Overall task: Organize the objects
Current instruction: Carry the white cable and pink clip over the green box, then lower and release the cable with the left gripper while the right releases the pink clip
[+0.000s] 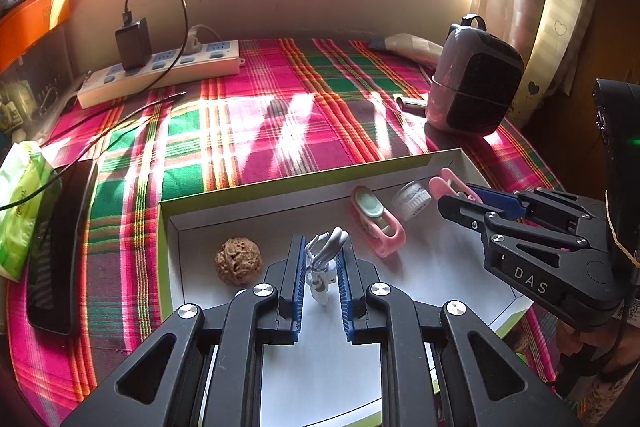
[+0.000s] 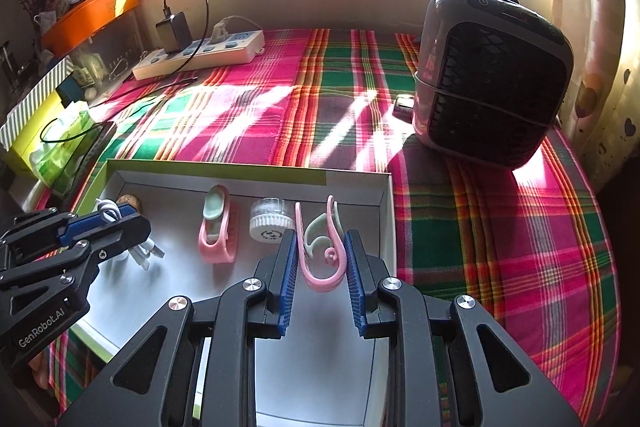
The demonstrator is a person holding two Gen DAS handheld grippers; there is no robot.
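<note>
A shallow white box [image 1: 280, 187] lies on the plaid cloth. Inside are a walnut [image 1: 239, 260], a pink and green clip [image 1: 376, 221] and a small clear jar with a white lid [image 1: 412, 199]. My left gripper [image 1: 320, 263] is over the box, its blue pads closed on a bundled white cable [image 1: 324, 251]. My right gripper [image 2: 320, 251] is over the box's right end [image 2: 390, 211], shut on a pink and green hook clip [image 2: 324, 247]. The jar [image 2: 270, 219] and the other clip [image 2: 218, 227] lie just left of it.
A pink and black fan heater [image 2: 492, 75] stands at the back right. A white power strip [image 1: 160, 71] with a black charger lies at the back left. A black phone [image 1: 60, 243] and a green tissue pack [image 1: 20, 211] lie left of the box.
</note>
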